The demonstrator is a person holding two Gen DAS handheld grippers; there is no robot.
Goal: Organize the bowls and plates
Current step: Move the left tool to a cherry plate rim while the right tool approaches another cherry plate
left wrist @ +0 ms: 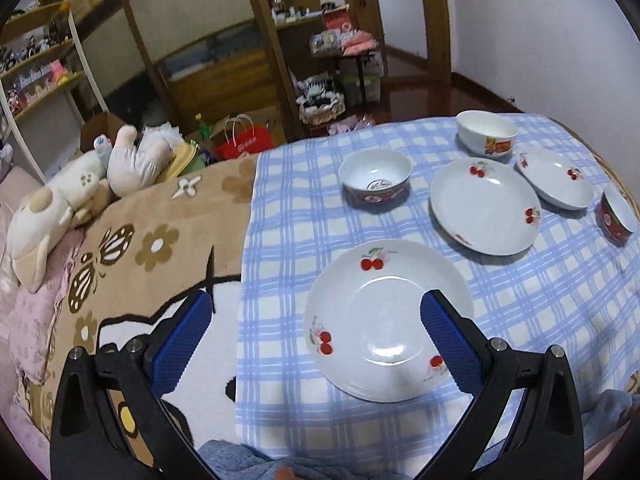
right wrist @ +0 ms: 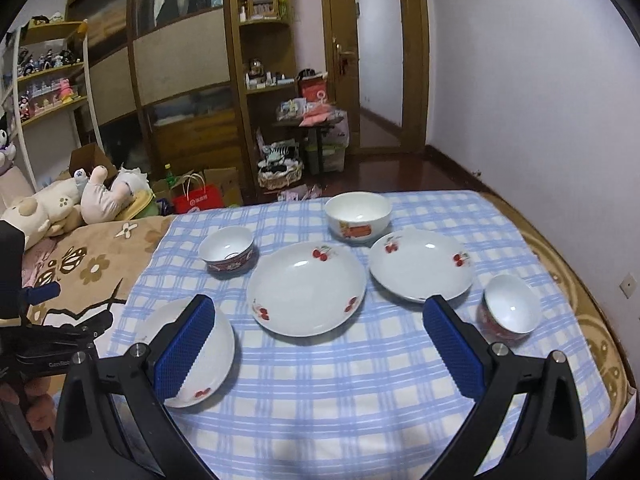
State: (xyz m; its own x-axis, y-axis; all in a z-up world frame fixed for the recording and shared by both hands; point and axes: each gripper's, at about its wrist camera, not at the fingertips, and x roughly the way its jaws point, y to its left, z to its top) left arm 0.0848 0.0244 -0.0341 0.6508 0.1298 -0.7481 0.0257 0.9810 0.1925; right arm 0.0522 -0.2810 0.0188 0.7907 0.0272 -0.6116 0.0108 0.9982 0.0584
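Three white cherry-print plates and three bowls lie on a blue checked cloth (right wrist: 340, 400). In the left wrist view my left gripper (left wrist: 316, 312) is open and empty, its right finger over the near plate (left wrist: 384, 316). Beyond lie a red-patterned bowl (left wrist: 376, 178), a middle plate (left wrist: 484, 204), a far plate (left wrist: 556, 178), a white bowl (left wrist: 486, 134) and a small red bowl (left wrist: 616, 212). In the right wrist view my right gripper (right wrist: 320, 320) is open and empty above the cloth, facing the middle plate (right wrist: 306, 288), with the near plate (right wrist: 216, 356) behind its left finger.
The cloth lies on a brown flowered blanket (left wrist: 160, 248) on a bed. Plush toys (left wrist: 80, 188) lie at the left. The left gripper's body (right wrist: 48, 344) shows at the left edge of the right wrist view. Shelves, a red bag (right wrist: 198, 198) and a door stand beyond.
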